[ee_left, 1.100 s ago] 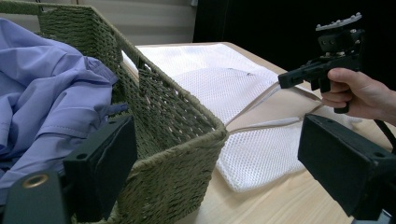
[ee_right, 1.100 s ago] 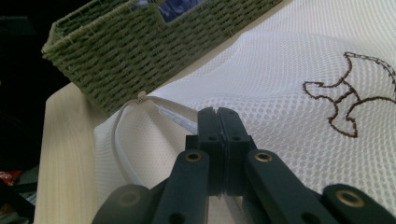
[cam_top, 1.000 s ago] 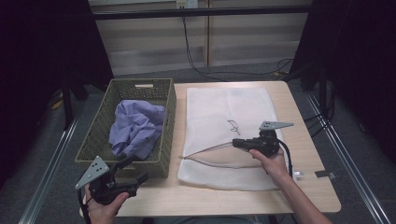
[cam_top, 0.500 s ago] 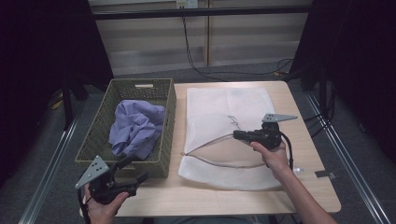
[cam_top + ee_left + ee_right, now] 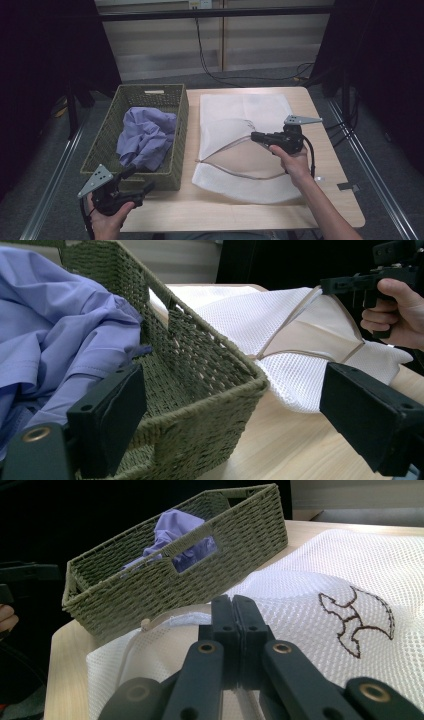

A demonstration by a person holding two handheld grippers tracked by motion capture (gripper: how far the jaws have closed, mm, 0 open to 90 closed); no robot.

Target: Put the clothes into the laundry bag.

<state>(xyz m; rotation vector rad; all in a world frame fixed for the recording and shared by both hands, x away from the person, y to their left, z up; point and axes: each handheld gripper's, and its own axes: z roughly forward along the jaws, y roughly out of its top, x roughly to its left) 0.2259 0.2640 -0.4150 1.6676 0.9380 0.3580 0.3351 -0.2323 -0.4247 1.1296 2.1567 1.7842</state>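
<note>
Right tongs lifted mesh bag edge higher, clamped, seemingly pinching it, left tongs agape, empty.

Light wooden table, rounded corners, on grey carpeted floor. Pale panelled wall behind, 1 horizontal dark bar across it. Black cable hanging down the wall to the floor. Dark curtains at both sides. Metal rails along the floor.

Black grippers, grey triangular top plates, brass-ringed screw holes, bare forearms.
</note>
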